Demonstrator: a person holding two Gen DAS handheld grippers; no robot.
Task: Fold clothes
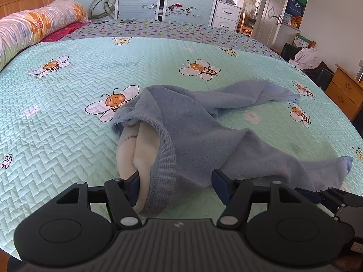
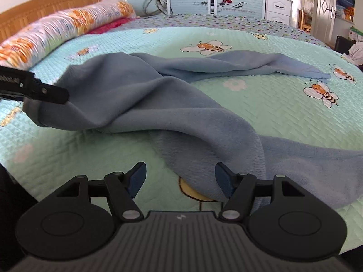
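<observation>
one pair of blue-grey fleece trousers (image 1: 195,122) lies crumpled on the bed (image 1: 68,136), on a mint quilted bedspread printed with bees. the waistband is turned back, showing a cream lining (image 1: 145,149), and sits right at the left gripper (image 1: 175,185). that gripper's jaws are spread wide: its left finger presses against the lining at the waistband edge, while its right finger stands apart on the other side of the fabric, so the cloth lies between the jaws without being pinched.

the two legs run away to the right, one toward the far side of the bed and one along the near edge.

in the right wrist view, the right gripper (image 2: 180,179) is also spread wide, low over the bedspread. a fold of the near leg (image 2: 226,158) lies just beside its right finger, perhaps touching, and its left finger is over bare quilt. the left gripper appears at the left edge of this view, against the waistband.

one long floral bolster (image 1: 38,25) rests by the wooden headboard (image 2: 45,6), well apart from the trousers.
</observation>
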